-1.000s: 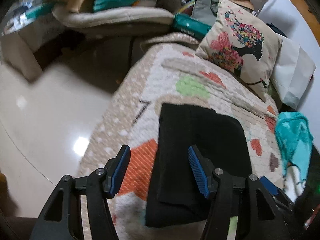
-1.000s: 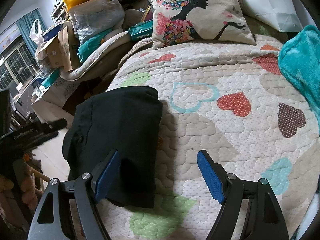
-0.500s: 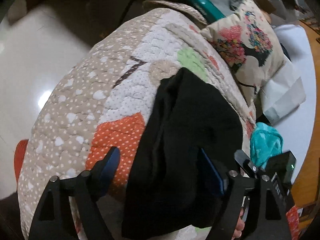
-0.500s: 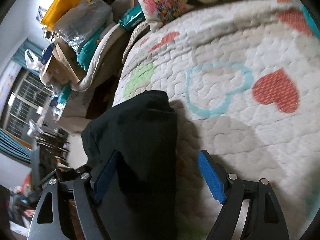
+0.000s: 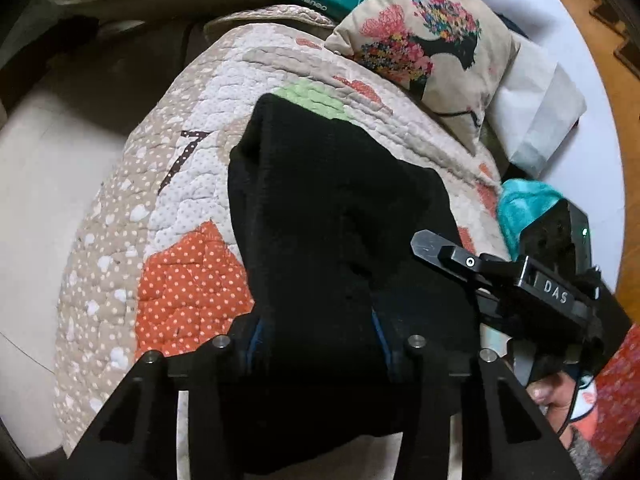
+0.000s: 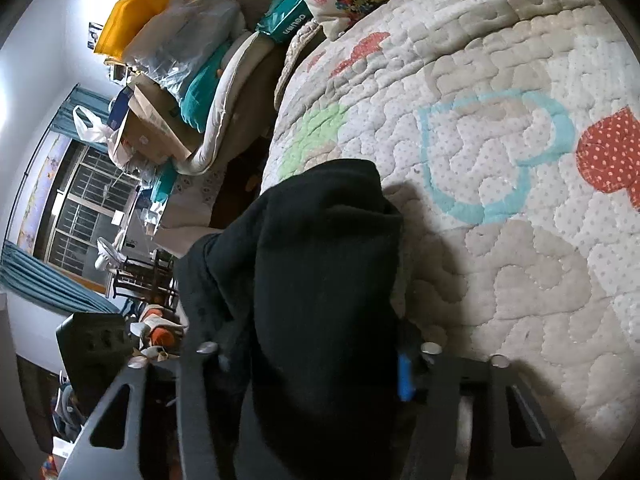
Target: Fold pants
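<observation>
Both grippers are clamping the folded black pants (image 5: 336, 216) on the heart-patterned quilt (image 5: 188, 272): the left gripper (image 5: 316, 332) and right gripper (image 6: 316, 364) are each pinching the near end, well short of the floral pillow (image 5: 432, 40).

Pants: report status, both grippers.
Left gripper shut on pants. Right gripper shut on pants too. Folded bundle on quilt. Nothing blocking.
</observation>
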`<state>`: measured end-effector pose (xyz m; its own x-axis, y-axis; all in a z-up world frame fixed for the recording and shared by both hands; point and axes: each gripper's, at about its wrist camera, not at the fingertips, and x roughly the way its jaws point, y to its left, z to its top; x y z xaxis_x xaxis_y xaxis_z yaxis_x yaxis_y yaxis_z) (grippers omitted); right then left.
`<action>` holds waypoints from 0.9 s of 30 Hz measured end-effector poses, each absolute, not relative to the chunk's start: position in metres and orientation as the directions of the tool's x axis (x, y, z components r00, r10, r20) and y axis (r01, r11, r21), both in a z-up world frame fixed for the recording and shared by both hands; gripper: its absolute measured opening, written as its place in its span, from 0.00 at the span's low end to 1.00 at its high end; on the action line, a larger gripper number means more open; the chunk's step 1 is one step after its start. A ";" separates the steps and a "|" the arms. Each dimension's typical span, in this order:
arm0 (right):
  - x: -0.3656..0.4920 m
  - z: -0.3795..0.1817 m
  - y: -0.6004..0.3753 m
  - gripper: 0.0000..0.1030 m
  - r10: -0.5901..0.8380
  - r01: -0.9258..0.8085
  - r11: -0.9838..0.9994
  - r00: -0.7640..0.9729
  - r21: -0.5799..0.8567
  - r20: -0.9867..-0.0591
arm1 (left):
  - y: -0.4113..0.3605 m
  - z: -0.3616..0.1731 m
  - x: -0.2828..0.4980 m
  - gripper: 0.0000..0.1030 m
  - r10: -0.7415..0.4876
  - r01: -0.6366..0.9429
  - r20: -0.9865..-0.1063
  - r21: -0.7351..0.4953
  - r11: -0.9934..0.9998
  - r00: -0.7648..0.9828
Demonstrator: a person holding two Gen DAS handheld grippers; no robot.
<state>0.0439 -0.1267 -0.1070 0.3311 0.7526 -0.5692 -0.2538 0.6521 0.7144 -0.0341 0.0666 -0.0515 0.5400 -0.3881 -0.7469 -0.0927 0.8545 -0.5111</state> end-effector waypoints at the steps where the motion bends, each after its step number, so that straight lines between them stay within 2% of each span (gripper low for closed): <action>1: 0.042 -0.103 -0.125 0.50 0.754 -0.261 0.650 0.336 0.713 -0.565 | 0.068 -0.050 -0.035 0.41 -0.395 -0.096 -0.742 -0.521 0.848 0.541; 6: 0.031 -0.082 -0.115 0.45 0.746 -0.325 0.663 0.359 0.674 -0.561 | 0.070 -0.044 -0.035 0.39 -0.426 -0.112 -0.722 -0.566 0.817 0.545; 13: 0.027 -0.042 -0.113 0.43 0.729 -0.389 0.684 0.403 0.618 -0.553 | 0.065 -0.020 -0.024 0.38 -0.461 -0.091 -0.683 -0.608 0.789 0.567; 27: 0.069 -0.002 -0.151 0.43 0.685 -0.350 0.726 0.449 0.592 -0.574 | 0.040 0.009 0.036 0.38 -0.515 -0.023 -0.640 -0.639 0.769 0.570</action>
<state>0.0694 -0.1507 -0.0016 0.4488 0.6846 -0.5744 -0.3504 0.7261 0.5916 0.0360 0.0400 0.0088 0.5696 -0.5152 -0.6404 -0.0226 0.7691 -0.6388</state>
